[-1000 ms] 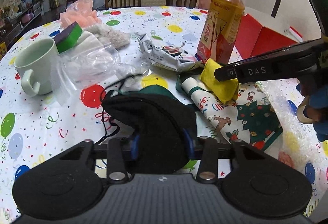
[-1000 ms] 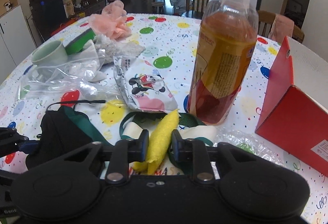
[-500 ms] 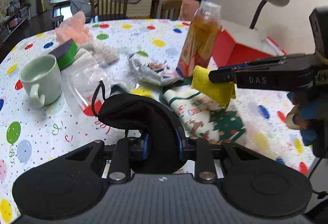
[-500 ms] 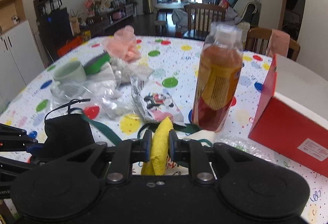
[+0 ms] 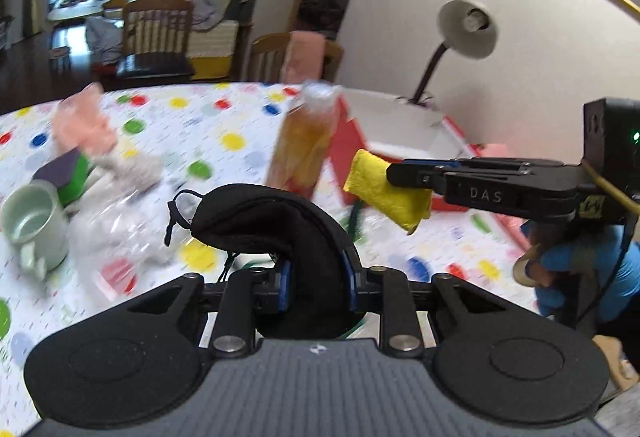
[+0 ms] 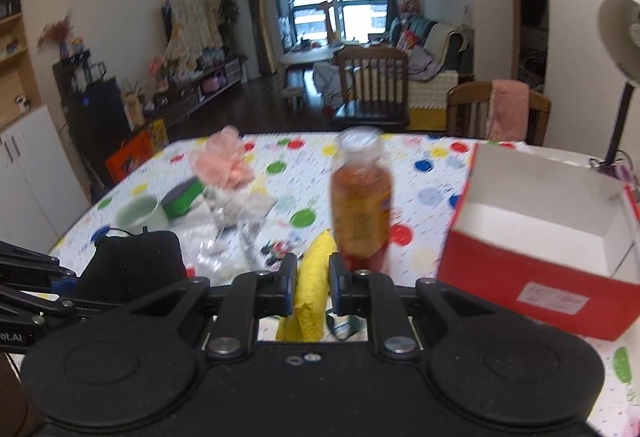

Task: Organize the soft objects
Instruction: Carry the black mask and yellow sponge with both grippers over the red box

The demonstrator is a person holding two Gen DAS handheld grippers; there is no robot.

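Observation:
My left gripper (image 5: 316, 277) is shut on a black padded eye mask (image 5: 276, 221) and holds it above the table. My right gripper (image 6: 313, 277) is shut on a yellow sponge cloth (image 6: 314, 289), also lifted; it shows from the side in the left wrist view (image 5: 384, 193). An open red box with a white inside (image 6: 540, 237) stands to the right. A pink mesh puff (image 6: 224, 165), a green sponge (image 6: 184, 195) and a grey fluffy cloth (image 5: 136, 169) lie on the table.
An orange drink bottle (image 6: 362, 205) stands just ahead of the right gripper, left of the red box. A pale green mug (image 5: 32, 225), clear plastic bags (image 5: 116, 237) and a printed snack bag (image 6: 276, 249) lie on the dotted tablecloth (image 6: 304, 173). A desk lamp (image 5: 464, 29) stands behind the box.
Both grippers have risen well above the table with the eye mask and the yellow cloth in them. The views have tilted up and pulled back from the table.

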